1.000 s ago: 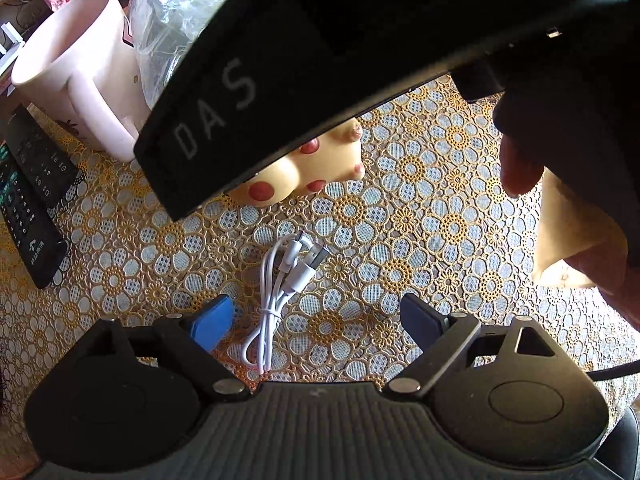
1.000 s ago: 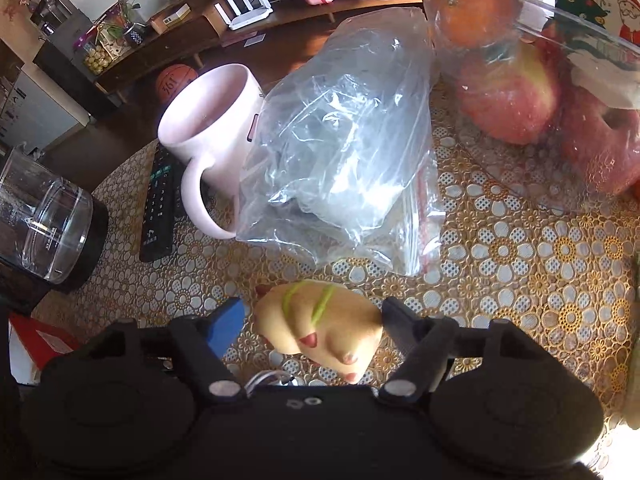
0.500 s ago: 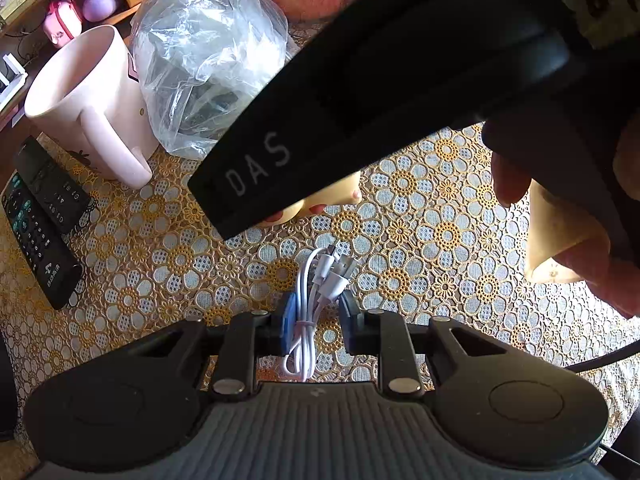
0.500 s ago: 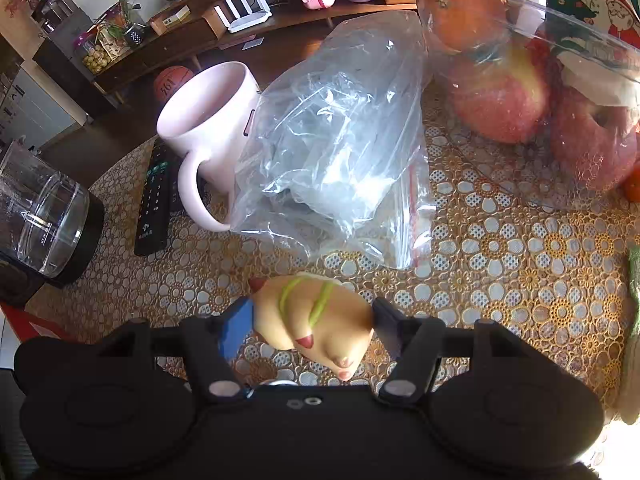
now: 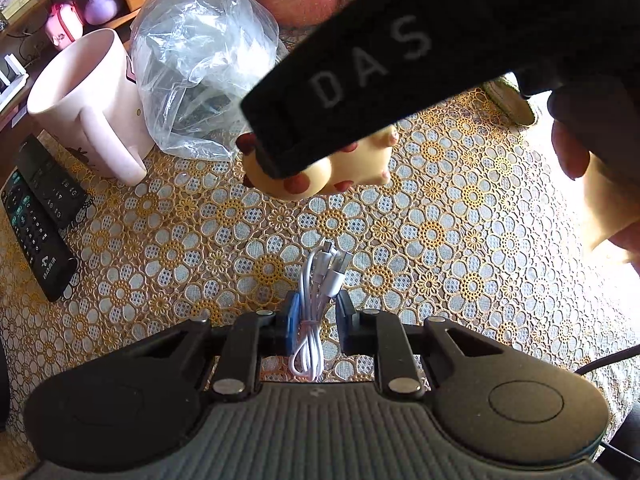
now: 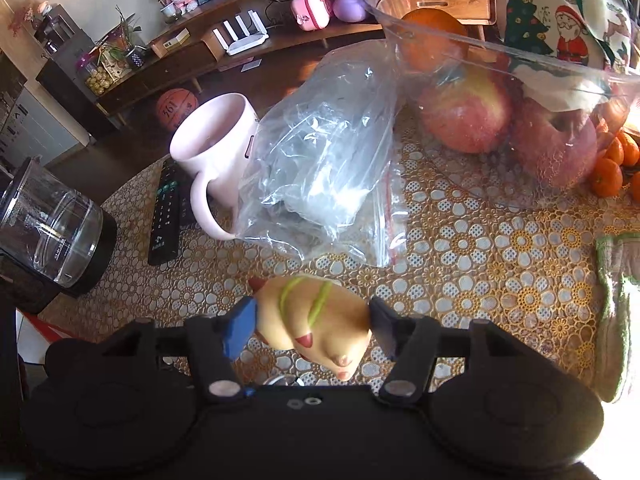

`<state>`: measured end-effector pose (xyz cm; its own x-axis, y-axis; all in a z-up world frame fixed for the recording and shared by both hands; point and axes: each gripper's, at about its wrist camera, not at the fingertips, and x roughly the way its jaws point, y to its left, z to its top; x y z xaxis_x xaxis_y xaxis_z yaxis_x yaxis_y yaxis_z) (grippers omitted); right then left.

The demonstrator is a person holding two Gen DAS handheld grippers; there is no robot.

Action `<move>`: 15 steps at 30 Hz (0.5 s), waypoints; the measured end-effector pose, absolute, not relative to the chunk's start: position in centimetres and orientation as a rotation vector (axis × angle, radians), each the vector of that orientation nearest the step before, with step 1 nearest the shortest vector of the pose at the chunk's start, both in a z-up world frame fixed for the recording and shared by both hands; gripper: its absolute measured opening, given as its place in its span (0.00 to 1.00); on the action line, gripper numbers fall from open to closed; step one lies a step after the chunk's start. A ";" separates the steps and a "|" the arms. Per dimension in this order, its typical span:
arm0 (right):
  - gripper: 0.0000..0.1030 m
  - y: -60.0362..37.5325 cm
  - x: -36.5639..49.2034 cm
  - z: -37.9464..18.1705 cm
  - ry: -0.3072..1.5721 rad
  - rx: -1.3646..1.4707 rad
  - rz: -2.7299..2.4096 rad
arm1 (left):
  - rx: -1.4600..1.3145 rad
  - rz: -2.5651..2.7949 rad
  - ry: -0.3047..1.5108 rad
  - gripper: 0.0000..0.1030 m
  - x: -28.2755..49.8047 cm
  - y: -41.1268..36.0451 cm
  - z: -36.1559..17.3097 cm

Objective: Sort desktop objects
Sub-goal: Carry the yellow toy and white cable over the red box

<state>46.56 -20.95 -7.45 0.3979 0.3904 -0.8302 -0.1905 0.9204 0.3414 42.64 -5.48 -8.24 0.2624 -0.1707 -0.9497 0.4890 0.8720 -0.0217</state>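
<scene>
Left hand-held gripper (image 5: pixel 314 318) sits low over the lace-patterned worktop (image 5: pixel 440 236), its jaws clamped on a coiled white USB cable (image 5: pixel 316 300) whose plugs fan out ahead of the fingertips. Above it, the black body of the other tool crosses the view, printed "DAS" in white letters. Under that body hangs a yellow rubber toy (image 5: pixel 320 176) with red spots. A pink mug (image 5: pixel 84 100) stands toward the far left edge of the worktop, touching a crumpled clear plastic bag (image 5: pixel 200 68); two black remote controls (image 5: pixel 36 216) lie by the left edge, their button labels too small to read. A person's fingers show at the right side.

Right hand-held gripper (image 6: pixel 310 322), seen from its own camera, is closed on the yellow rubber toy (image 6: pixel 316 320), pads pressing both its flanks, the toy lifted clear of the worktop (image 6: pixel 480 248). Beyond it lie the clear plastic bag (image 6: pixel 320 168), the pink mug (image 6: pixel 212 144) and a clear bowl of apples (image 6: pixel 520 92). A basketball (image 6: pixel 176 106) on the floor reads "361".
</scene>
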 end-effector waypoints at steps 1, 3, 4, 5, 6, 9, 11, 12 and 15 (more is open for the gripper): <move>0.59 -21.2 46.3 -7.3 1.100 0.201 0.364 | 0.299 -0.455 1.228 0.17 42.5 -5.5 -8.1; 0.59 -21.9 45.8 -7.2 1.102 0.203 0.352 | 0.289 -0.457 1.225 0.17 42.1 -5.4 -7.6; 0.59 -22.2 45.5 -7.1 1.102 0.203 0.349 | 0.284 -0.457 1.222 0.17 41.9 -5.4 -7.3; 0.59 -22.5 45.2 -7.0 1.100 0.200 0.346 | 0.280 -0.458 1.221 0.17 41.7 -5.4 -7.1; 0.59 -22.8 44.8 -6.8 1.099 0.199 0.341 | 0.277 -0.457 1.218 0.17 41.5 -5.4 -6.9; 0.59 -23.6 43.5 -5.9 1.092 0.192 0.332 | 0.266 -0.456 1.208 0.17 40.6 -5.3 -5.9; 0.59 -23.9 42.6 -5.3 1.085 0.189 0.329 | 0.259 -0.457 1.203 0.17 40.1 -7.6 -5.3; 0.59 -24.1 42.2 -4.9 1.083 0.188 0.327 | 0.254 -0.457 1.200 0.17 39.7 -7.6 -5.0; 0.59 -24.5 40.7 -3.7 1.072 0.188 0.332 | 0.232 -0.464 1.187 0.17 39.3 -7.6 -3.6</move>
